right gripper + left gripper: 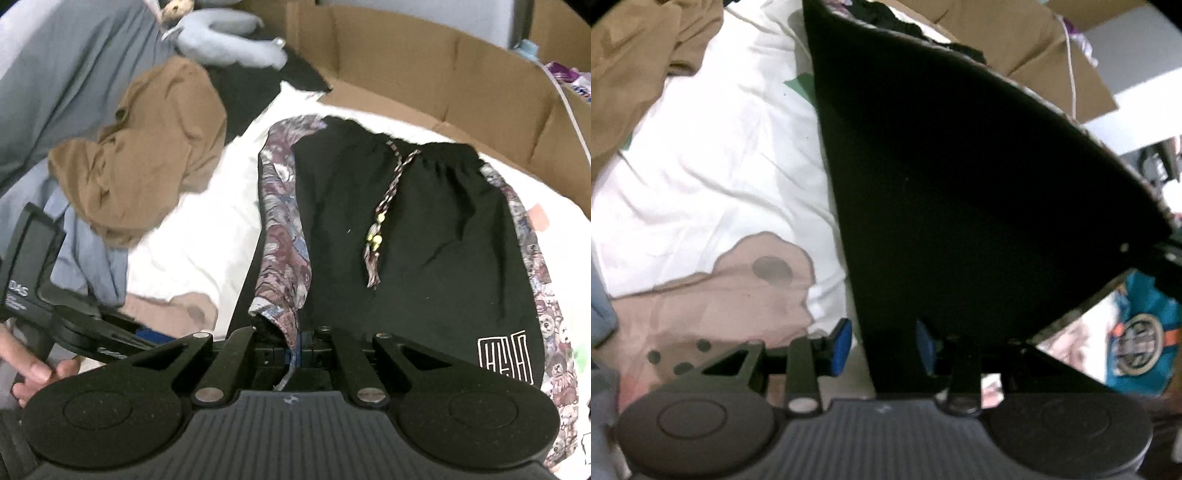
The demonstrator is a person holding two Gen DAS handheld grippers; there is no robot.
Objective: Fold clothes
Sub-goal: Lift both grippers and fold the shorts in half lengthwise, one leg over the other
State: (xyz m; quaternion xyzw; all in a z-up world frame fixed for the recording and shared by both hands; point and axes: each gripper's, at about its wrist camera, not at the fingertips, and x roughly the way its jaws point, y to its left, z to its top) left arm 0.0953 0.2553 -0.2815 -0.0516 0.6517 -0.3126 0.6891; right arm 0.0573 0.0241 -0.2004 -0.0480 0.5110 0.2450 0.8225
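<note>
Folding black shorts point(406, 240) on bed point(192, 236).
Right claw point(293, 354) clenched on hem; left claw point(882, 343) parted, cloth between, grip unclear. First fold underway; brown garment point(147, 155) untouched.

Left gripper point(882, 345) low in view, blue pads point(839, 345) apart. Black garment point(960, 184) hangs lifted, filling centre and right; lower edge drops between the pads, contact unclear. White sheet point(720, 155) with brown bear print point(738, 288) on the left. Brown garment point(631, 62) crumpled far left. Cardboard box point(1034, 48) far right. Teal printed cloth point(1141, 343) near right.
</note>
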